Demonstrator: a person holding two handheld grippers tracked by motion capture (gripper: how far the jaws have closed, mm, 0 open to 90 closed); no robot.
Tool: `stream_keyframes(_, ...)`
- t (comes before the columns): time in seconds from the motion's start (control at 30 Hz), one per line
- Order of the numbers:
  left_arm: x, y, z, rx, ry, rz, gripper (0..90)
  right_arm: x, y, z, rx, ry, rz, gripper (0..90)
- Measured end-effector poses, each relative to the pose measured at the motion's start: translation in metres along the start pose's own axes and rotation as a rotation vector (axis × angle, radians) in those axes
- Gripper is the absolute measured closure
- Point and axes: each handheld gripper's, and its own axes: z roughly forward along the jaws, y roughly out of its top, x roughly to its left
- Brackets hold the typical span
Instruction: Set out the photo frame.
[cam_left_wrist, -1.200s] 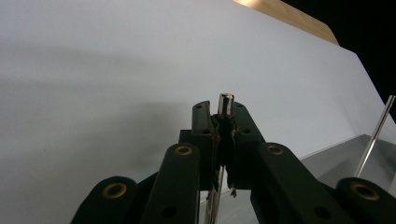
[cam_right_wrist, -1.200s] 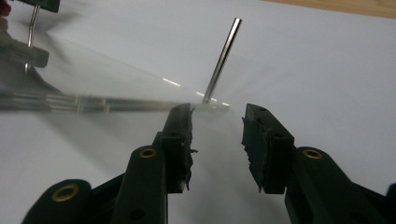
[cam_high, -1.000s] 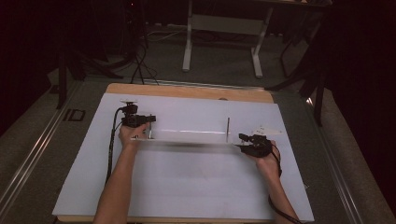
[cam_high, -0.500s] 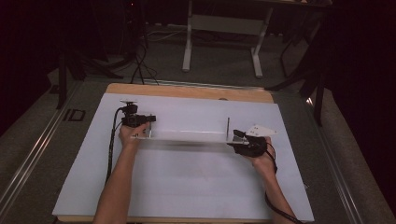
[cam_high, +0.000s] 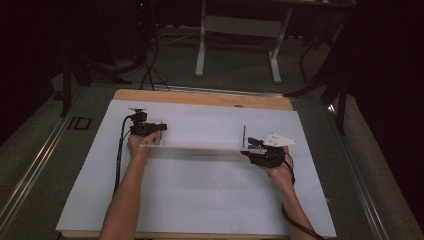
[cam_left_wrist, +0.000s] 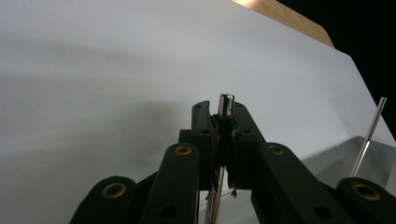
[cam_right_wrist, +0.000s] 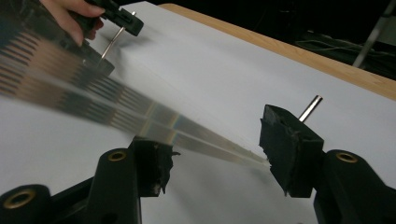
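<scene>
— Dark room, black curtains, a wooden table (cam_high: 200, 96) under a white sheet (cam_high: 200, 205). What's on it?

— A long shiny strip (cam_high: 200, 150) lying flat across the middle of the sheet, with a thin metal pin standing upright near each end.

— And the grippers?

— The left gripper (cam_left_wrist: 225, 112) is clamped tight on the left pin (cam_left_wrist: 226, 101), whose tip pokes out above the jaws. The right gripper (cam_right_wrist: 219, 149) has just been opening; its jaws stand wide. The strip's end runs between them, but neither pad presses on it. The right pin (cam_right_wrist: 310, 107) stands just behind one jaw.

— So what could go wrong?

— I'd say the strip now hangs on a single thin pin. If the left hand lifts or twists, the free end could swing, scrape the sheet, or lever the pin loose.

— And on the right?

— That jaw sits near the right pin. A careless withdrawal could knock it sideways or nudge the strip out of line.
</scene>
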Motion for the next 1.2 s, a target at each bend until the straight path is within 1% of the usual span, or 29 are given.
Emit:
stream_keyframes(0.13, 0.0004, 0.0000, 0.0002, -0.001, -0.003, -0.004, 83.4, 0.0002, 0.0006, 0.0024, -0.006, 0.007, 0.005, 43.9)
stream_keyframes(0.23, 0.0021, -0.0009, 0.0000, -0.007, -0.018, 0.003, 83.3, -0.0007, 0.0007, 0.0025, -0.006, 0.010, 0.007, 43.9)
stream_keyframes(0.3, 0.0020, -0.0010, -0.0001, -0.009, -0.018, 0.013, 83.4, -0.0012, 0.0008, 0.0027, -0.006, 0.015, 0.008, 43.8)
stream_keyframes(0.4, 0.0018, -0.0013, -0.0004, -0.010, -0.016, 0.023, 83.3, -0.0017, 0.0009, 0.0026, -0.001, 0.022, 0.018, 43.7)
stream_keyframes(0.57, 0.0017, -0.0012, -0.0004, -0.012, -0.017, 0.026, 83.0, -0.0035, 0.0028, 0.0029, 0.014, 0.035, 0.035, 43.6)
stream_keyframes(0.67, 0.0031, -0.0017, -0.0007, -0.014, -0.028, 0.027, 82.7, -0.0040, 0.0035, 0.0030, 0.018, 0.040, 0.038, 43.6)
stream_keyframes(0.8, 0.0025, -0.0020, -0.0009, -0.020, -0.026, 0.042, 82.7, -0.0053, 0.0038, 0.0028, 0.026, 0.051, 0.047, 43.6)
stream_keyframes(0.87, 0.0026, -0.0019, -0.0009, -0.020, -0.026, 0.042, 82.7, -0.0057, 0.0042, 0.0031, 0.025, 0.052, 0.051, 43.6)
stream_keyframes(1.03, 0.0033, -0.0021, -0.0014, -0.024, -0.030, 0.044, 82.0, -0.0066, 0.0061, 0.0031, 0.040, 0.056, 0.063, 43.6)
stream_keyframes(1.1, 0.0035, -0.0022, -0.0018, -0.026, -0.032, 0.052, 81.5, -0.0069, 0.0065, 0.0031, 0.043, 0.058, 0.063, 43.6)
stream_keyframes(1.13, 0.0029, -0.0020, -0.0027, -0.026, -0.029, 0.065, 80.8, -0.0072, 0.0073, 0.0032, 0.047, 0.060, 0.067, 43.6)
stream_keyframes(1.2, 0.0026, -0.0021, -0.0032, -0.028, -0.025, 0.069, 80.6, -0.0077, 0.0079, 0.0034, 0.049, 0.061, 0.071, 43.6)
